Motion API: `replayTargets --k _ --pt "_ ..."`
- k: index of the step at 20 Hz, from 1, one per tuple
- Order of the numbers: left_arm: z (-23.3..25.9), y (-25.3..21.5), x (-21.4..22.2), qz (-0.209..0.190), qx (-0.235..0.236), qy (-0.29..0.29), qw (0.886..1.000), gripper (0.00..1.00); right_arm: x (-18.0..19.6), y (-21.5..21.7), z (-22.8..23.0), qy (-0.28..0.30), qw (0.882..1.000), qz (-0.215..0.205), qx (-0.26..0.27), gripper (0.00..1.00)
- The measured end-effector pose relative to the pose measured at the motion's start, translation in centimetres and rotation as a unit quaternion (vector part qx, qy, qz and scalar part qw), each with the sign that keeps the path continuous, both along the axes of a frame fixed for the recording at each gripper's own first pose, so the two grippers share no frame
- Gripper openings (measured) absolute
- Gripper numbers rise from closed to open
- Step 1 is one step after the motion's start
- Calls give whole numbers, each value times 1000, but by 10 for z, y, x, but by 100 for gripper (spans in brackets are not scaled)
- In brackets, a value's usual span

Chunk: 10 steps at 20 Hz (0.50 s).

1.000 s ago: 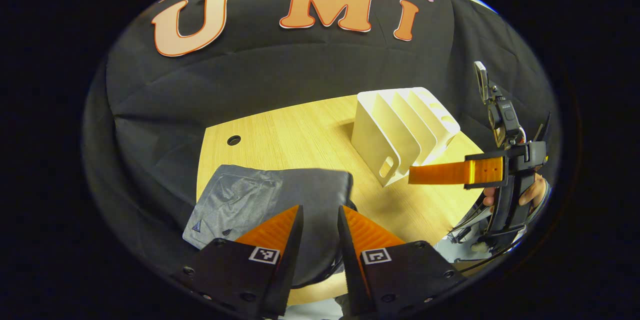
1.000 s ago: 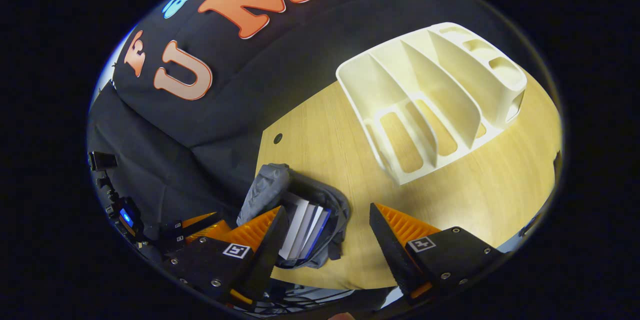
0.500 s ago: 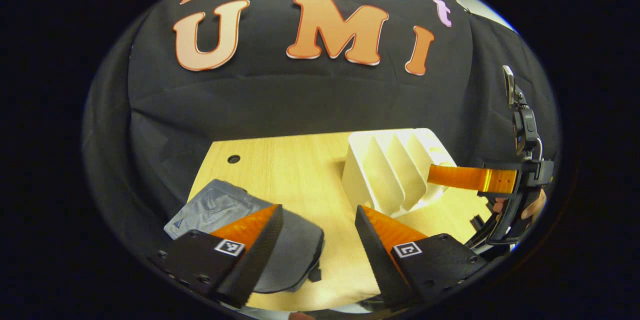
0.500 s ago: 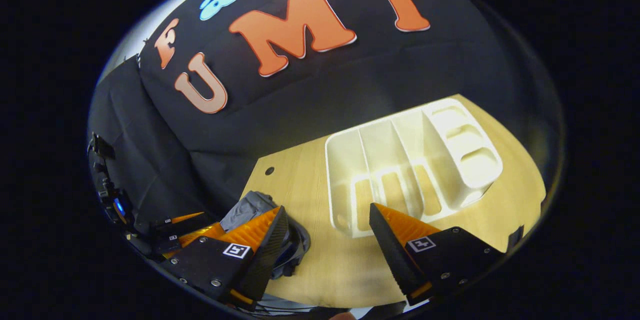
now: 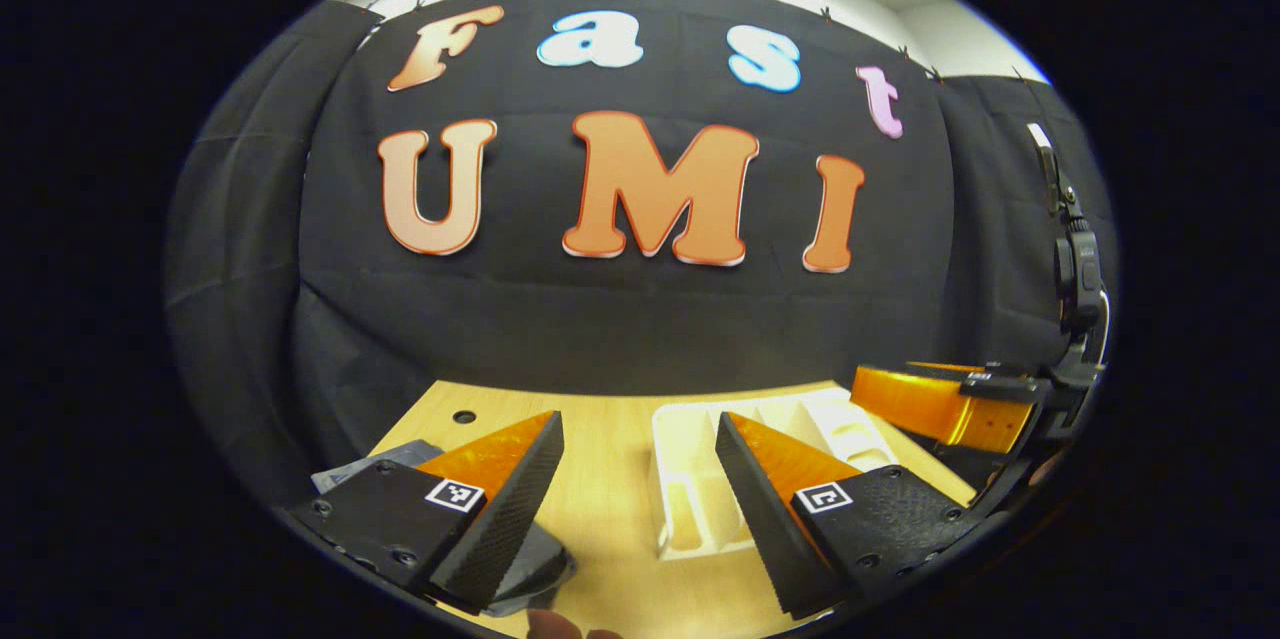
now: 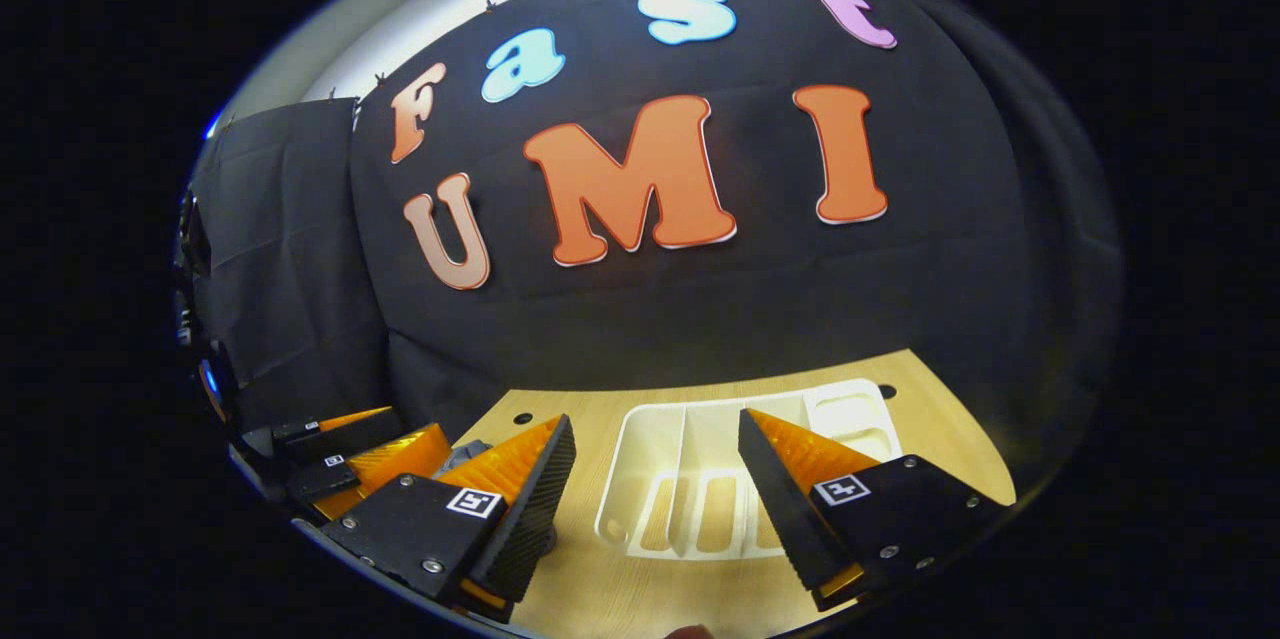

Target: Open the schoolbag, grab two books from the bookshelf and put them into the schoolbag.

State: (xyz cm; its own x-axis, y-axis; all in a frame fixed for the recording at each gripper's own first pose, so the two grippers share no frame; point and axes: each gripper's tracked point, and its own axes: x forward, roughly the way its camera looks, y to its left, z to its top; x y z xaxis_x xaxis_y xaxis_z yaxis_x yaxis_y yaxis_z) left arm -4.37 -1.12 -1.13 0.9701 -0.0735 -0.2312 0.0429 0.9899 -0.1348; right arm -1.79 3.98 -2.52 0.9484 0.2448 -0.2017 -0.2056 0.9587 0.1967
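A: Two claws, left gripper (image 5: 640, 464) and right gripper (image 6: 657, 464), both spread wide, holding nothing

B: Bookshelf (image 6: 700, 479) sits bookless ahead on the table (image 6: 940, 439), schoolbag (image 5: 400, 454) grey beside it. Risk: it's lying unwatched, so its books could slip out
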Motion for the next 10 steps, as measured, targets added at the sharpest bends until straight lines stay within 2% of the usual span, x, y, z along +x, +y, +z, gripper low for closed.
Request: replayTargets --k 2,5,8,10 --pt "17 -5 1 11 -8 -43 999 97 1 -5 5 -27 1000 6 -14 97" --pt "19 -2 -2 32 -7 -57 998 96 -10 -2 3 -44 999 13 -22 97" --pt "26 -7 -6 32 -26 -80 996 96 -14 0 3 -57 998 16 -19 97" --pt "30 -4 -5 34 -17 -108 993 97 -14 -2 4 -69 997 8 -22 97"
